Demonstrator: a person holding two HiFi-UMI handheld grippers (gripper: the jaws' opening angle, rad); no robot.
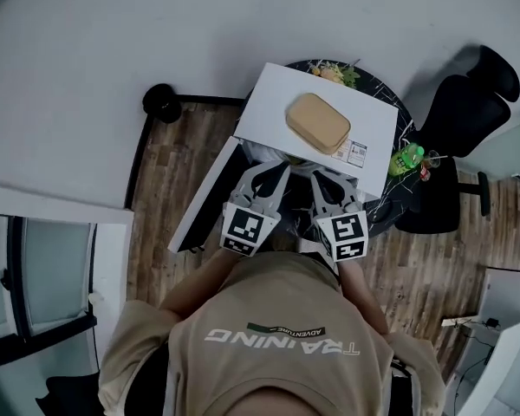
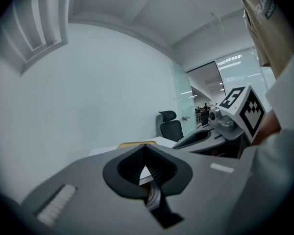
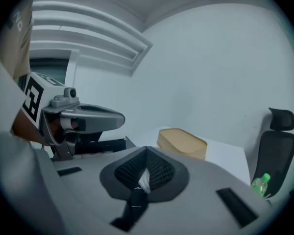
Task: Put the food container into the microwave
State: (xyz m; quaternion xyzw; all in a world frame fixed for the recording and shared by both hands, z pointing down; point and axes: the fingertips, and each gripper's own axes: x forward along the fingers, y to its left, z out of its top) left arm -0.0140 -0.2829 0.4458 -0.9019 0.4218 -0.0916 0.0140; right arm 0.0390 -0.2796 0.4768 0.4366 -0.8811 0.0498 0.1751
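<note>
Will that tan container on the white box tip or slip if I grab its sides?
The tan rounded-rectangular food container looks low and wide, so it probably won't tip. Its smooth walls and rounded corners may slip in the jaws. Lying flat on the white microwave top, it would likely slide, not roll.

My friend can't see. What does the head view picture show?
A tan container sits on top of a white microwave. A person holds the left gripper and right gripper at its front. A green bottle and black chair stand to the right.
</note>
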